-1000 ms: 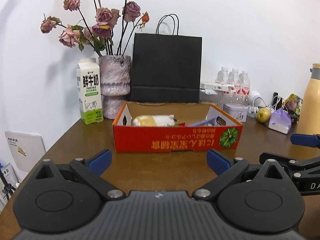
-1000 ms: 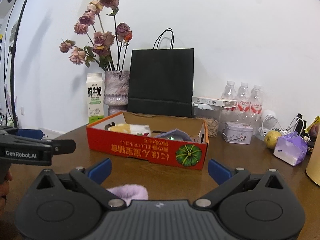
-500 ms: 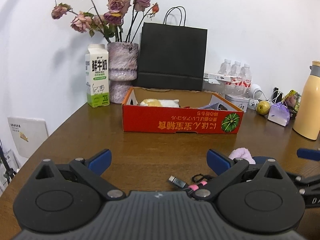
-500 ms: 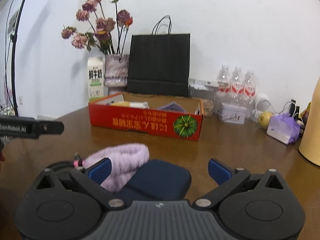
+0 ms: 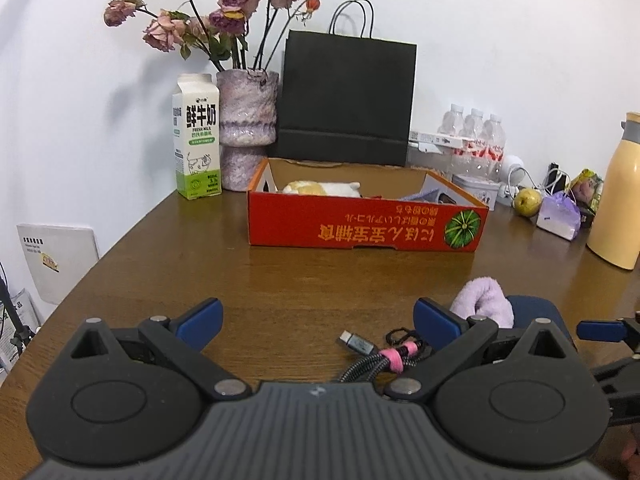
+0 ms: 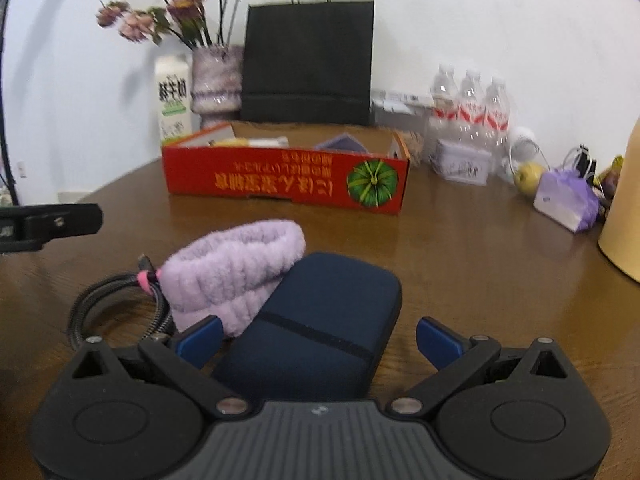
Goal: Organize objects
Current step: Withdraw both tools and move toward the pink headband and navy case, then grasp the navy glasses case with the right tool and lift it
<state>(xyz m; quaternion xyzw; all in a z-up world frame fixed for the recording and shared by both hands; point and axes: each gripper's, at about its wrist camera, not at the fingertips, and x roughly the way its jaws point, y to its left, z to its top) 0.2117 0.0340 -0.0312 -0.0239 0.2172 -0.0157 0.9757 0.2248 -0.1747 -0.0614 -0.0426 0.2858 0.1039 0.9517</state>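
Observation:
A dark blue case (image 6: pixel 320 328) lies on the brown table, between the open fingers of my right gripper (image 6: pixel 318 338). A fluffy lilac headband (image 6: pixel 236 268) leans on its left side; it also shows in the left wrist view (image 5: pixel 484 300). A coiled braided cable (image 5: pixel 376 356) with a pink tie lies by my left gripper's right finger; it also shows in the right wrist view (image 6: pixel 116 304). My left gripper (image 5: pixel 316 318) is open and empty above the table. A red cardboard box (image 5: pixel 364 224) behind holds a plush toy (image 5: pixel 320 189) and a purple item.
Along the wall stand a milk carton (image 5: pixel 197 140), a vase of dried roses (image 5: pixel 246 120), a black paper bag (image 5: pixel 346 96), water bottles (image 5: pixel 474 132), a tin (image 6: pixel 462 162), a pear (image 5: pixel 527 200), a lilac pouch (image 5: pixel 558 220) and a yellow flask (image 5: pixel 618 192).
Both grippers have pulled back from the box and lowered toward the near table. The blue case, headband and cable have come into view; the case now sits between my right fingers.

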